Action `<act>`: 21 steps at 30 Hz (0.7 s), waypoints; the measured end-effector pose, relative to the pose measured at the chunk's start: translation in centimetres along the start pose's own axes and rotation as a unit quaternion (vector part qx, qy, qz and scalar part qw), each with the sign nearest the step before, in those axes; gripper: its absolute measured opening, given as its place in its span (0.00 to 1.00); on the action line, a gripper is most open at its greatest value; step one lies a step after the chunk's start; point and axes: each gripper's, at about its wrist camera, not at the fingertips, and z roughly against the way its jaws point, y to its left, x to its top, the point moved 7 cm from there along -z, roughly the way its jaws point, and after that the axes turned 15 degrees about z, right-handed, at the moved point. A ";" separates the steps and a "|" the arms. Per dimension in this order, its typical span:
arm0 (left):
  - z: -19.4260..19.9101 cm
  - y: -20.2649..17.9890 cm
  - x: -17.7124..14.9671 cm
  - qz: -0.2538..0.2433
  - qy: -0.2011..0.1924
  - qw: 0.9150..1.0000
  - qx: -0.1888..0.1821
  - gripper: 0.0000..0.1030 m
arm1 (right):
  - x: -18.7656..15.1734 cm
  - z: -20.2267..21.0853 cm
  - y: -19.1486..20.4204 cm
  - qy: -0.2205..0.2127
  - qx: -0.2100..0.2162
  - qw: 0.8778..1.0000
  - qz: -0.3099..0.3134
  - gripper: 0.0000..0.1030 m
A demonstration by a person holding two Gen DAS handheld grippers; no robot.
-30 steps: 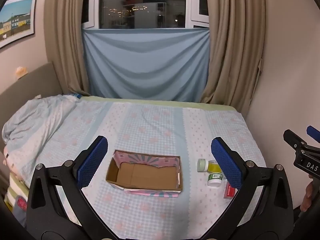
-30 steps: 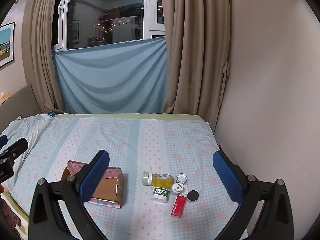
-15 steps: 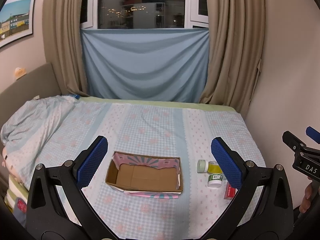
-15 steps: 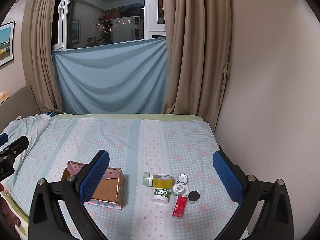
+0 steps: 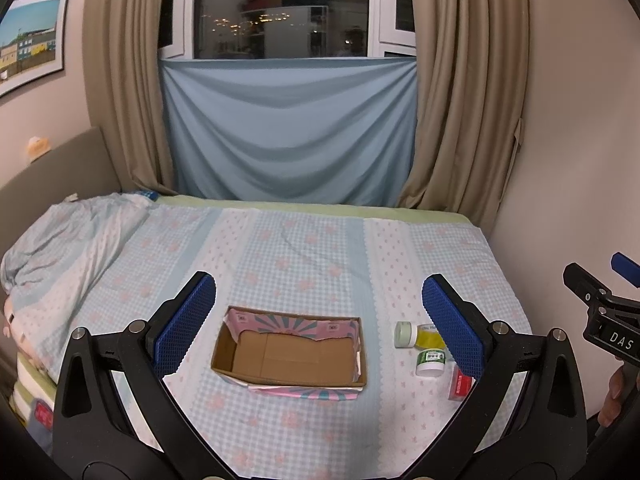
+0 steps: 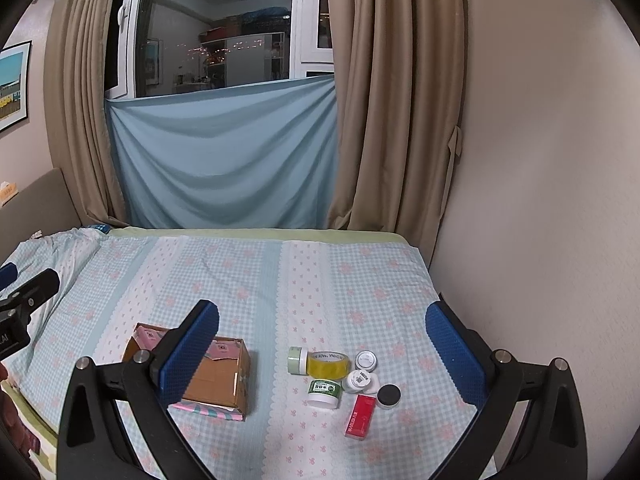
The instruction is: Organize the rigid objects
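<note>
An open cardboard box with pink flaps sits on the bed, empty; it also shows in the right wrist view. To its right lies a cluster: a yellow tape roll, a green-lidded jar, a white jar with a green label, two small white pots, a black-lidded pot and a red box. My left gripper is open above the box. My right gripper is open above the cluster. Both are empty.
The bed has a checked blue sheet with a rumpled duvet at the left. A wall runs along the bed's right edge. Curtains and a window are at the far end.
Both grippers have risen and drawn back slightly; the box and the cluster sit a little lower in the views. Nothing was taken hold of.
</note>
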 end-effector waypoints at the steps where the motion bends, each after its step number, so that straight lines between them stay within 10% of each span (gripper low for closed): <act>1: 0.0 0.0 0.0 -0.001 0.001 1.000 0.000 0.99 | 0.0 0.0 0.0 0.000 0.000 1.000 0.000 1.00; 21: -0.4 0.2 0.1 0.001 0.004 1.000 -0.002 0.99 | 0.0 -0.4 0.2 0.006 -0.001 1.000 0.002 1.00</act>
